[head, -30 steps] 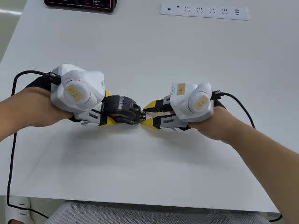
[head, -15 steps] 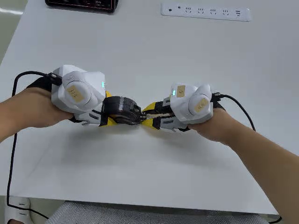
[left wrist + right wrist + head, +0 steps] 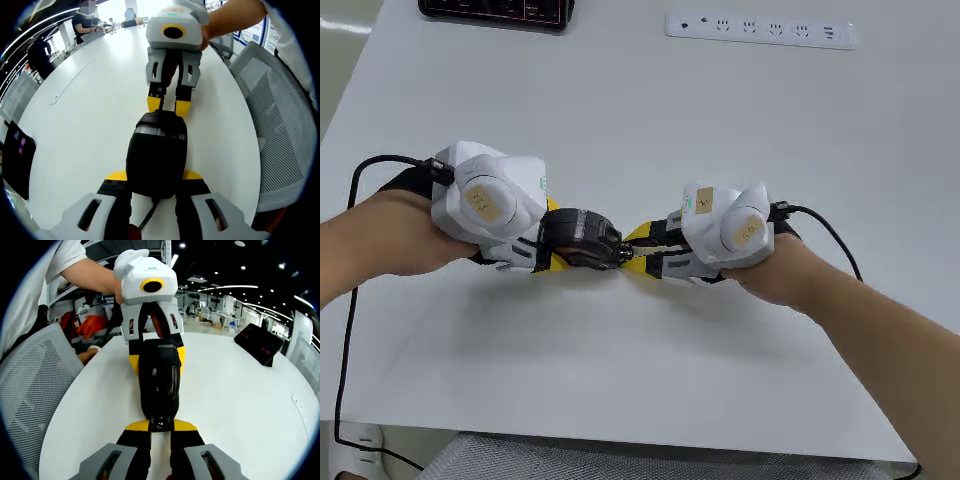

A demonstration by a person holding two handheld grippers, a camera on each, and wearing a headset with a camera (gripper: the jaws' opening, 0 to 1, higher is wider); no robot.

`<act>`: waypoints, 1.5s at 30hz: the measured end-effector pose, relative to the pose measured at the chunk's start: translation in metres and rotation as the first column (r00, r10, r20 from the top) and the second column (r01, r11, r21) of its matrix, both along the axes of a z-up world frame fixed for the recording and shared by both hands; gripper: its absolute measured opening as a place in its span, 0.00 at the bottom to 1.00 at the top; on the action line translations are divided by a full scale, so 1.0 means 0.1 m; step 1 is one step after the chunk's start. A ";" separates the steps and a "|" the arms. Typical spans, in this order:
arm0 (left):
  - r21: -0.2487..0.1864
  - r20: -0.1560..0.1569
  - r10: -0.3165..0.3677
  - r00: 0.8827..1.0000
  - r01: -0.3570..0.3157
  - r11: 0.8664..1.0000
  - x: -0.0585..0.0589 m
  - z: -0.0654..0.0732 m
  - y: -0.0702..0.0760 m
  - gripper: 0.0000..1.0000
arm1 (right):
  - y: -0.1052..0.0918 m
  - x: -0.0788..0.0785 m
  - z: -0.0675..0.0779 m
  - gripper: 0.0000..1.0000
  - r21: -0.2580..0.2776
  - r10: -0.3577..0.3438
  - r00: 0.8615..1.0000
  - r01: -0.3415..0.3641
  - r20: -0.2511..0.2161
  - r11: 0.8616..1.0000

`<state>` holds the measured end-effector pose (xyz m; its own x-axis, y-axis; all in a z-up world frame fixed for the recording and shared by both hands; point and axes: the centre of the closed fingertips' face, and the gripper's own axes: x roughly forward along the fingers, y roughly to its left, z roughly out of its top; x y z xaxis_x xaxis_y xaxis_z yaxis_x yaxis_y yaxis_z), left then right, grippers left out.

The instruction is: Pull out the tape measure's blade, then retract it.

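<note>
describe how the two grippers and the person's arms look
Both the left gripper and the right gripper have bulky white housings with tan stickers, black jaws and yellow fingertips. A black cable trails from each. The forearms are bare, and a white short sleeve covers the upper arm.

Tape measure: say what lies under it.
White table lies below the tape measure, held in the left gripper. Whether it touches the table is hidden by its own body.
</note>
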<state>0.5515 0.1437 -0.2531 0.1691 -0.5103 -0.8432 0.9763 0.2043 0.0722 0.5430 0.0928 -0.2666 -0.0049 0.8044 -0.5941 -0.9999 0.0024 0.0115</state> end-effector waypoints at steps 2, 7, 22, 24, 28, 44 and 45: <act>0.002 0.000 0.001 1.000 -0.001 1.000 0.00 0.00 0.00 0.28 | 0.00 0.00 0.00 0.10 0.003 -0.014 1.000 0.014 -0.013 1.000; -0.001 -0.002 -0.001 1.000 0.001 1.000 0.00 0.00 0.00 0.28 | -0.01 0.00 0.00 0.09 -0.002 -0.017 1.000 0.017 -0.009 1.000; -0.003 0.000 -0.011 1.000 0.011 1.000 -0.01 0.00 -0.01 0.28 | -0.03 -0.03 0.01 0.09 -0.008 -0.015 1.000 0.014 -0.012 1.000; -0.003 0.001 -0.010 1.000 0.010 1.000 -0.01 0.00 -0.01 0.28 | -0.06 -0.03 0.01 0.09 -0.010 -0.017 1.000 0.017 -0.013 1.000; -0.002 0.001 -0.009 1.000 0.009 1.000 -0.01 0.00 -0.01 0.28 | -0.09 -0.02 0.02 0.09 -0.013 -0.015 1.000 0.015 -0.013 1.000; 0.002 -0.001 -0.002 1.000 0.002 1.000 0.00 0.00 0.00 0.28 | -0.28 0.00 0.03 0.09 -0.035 -0.025 1.000 0.025 -0.013 0.999; 0.001 -0.001 -0.002 1.000 0.002 1.000 0.00 0.00 0.00 0.28 | -0.29 0.00 0.03 0.09 -0.038 -0.026 1.000 0.025 -0.013 0.999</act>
